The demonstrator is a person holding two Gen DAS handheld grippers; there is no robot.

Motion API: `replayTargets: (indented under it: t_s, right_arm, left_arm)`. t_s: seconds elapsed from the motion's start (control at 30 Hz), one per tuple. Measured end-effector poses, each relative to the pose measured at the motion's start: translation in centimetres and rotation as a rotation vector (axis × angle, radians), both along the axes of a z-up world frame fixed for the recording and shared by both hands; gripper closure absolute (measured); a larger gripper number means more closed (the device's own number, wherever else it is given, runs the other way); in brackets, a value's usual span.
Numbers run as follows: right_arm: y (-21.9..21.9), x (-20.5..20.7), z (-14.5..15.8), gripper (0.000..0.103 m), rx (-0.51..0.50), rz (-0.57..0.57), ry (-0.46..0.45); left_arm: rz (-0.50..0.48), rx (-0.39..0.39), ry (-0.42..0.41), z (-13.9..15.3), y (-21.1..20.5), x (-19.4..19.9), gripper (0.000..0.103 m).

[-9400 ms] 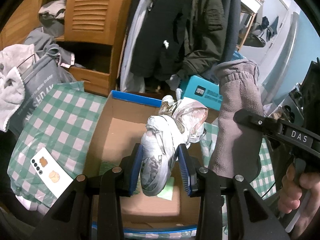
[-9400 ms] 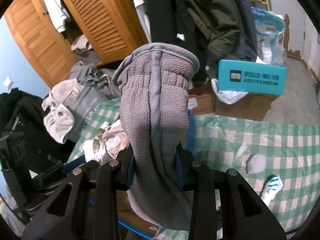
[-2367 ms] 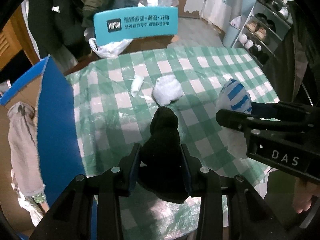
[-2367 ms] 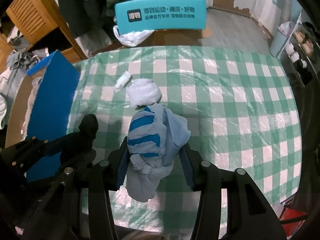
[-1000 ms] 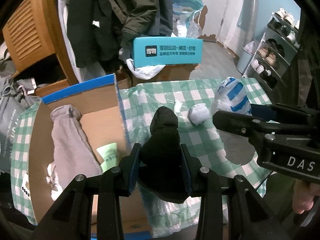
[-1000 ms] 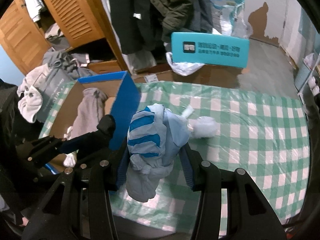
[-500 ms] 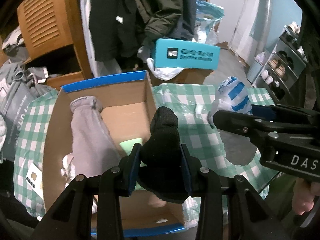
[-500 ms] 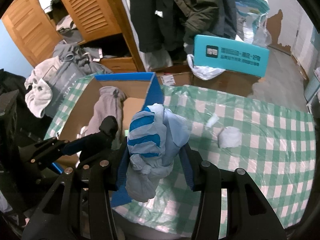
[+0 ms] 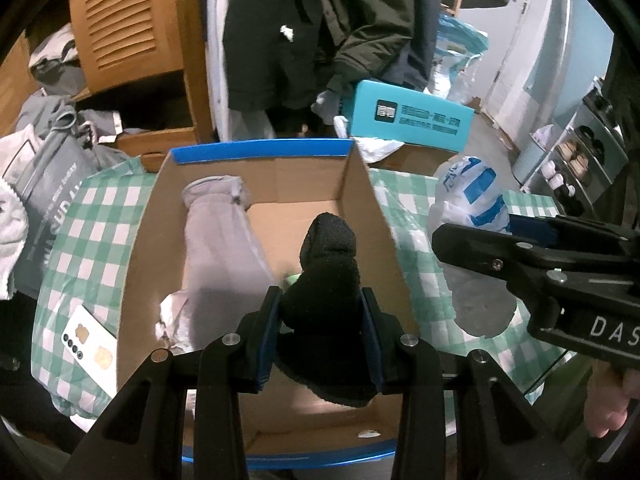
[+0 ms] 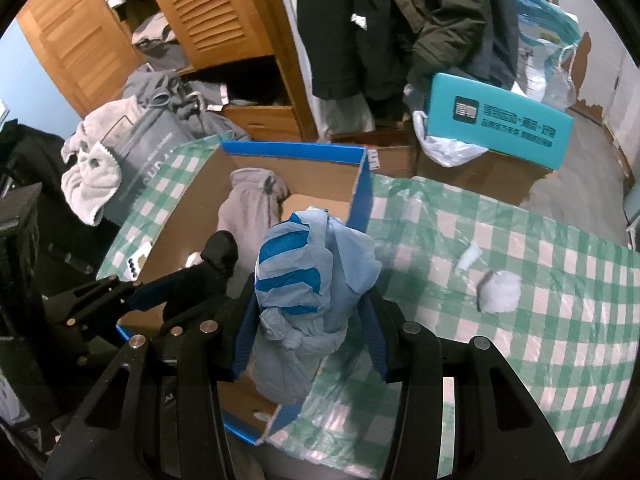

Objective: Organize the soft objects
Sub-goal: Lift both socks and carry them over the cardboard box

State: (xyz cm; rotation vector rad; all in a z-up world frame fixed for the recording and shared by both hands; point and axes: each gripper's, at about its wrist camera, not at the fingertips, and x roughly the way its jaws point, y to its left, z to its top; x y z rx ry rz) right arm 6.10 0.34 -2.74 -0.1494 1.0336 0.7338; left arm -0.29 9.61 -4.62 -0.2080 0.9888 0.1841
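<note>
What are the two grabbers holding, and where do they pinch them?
The left gripper pinches a black sock around its lower half. The right gripper pinches a blue striped bag around its knotted middle.

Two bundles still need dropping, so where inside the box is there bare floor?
Bare floor in the cardboard box lies between the grey garment and the right wall, under the black sock. The left side is crowded by that garment and crumpled paper.
</note>
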Motion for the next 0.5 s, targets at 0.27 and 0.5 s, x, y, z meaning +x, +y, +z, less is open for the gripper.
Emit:
replayTargets:
  t_s: [0.27,0.5]
  right_arm:
    - [2.1,-0.3,-0.5,0.056,-0.005,0.028,0.012]
    - [3.4,-0.3,-1.0,0.056,-0.011,0.043,0.026]
  left_arm:
    - [0.038,-0.012,0.020,-0.8,1.8,-0.6,0.065]
    - [0.070,-0.023,0.027,-1.0,3.3,-0.9,0.065]
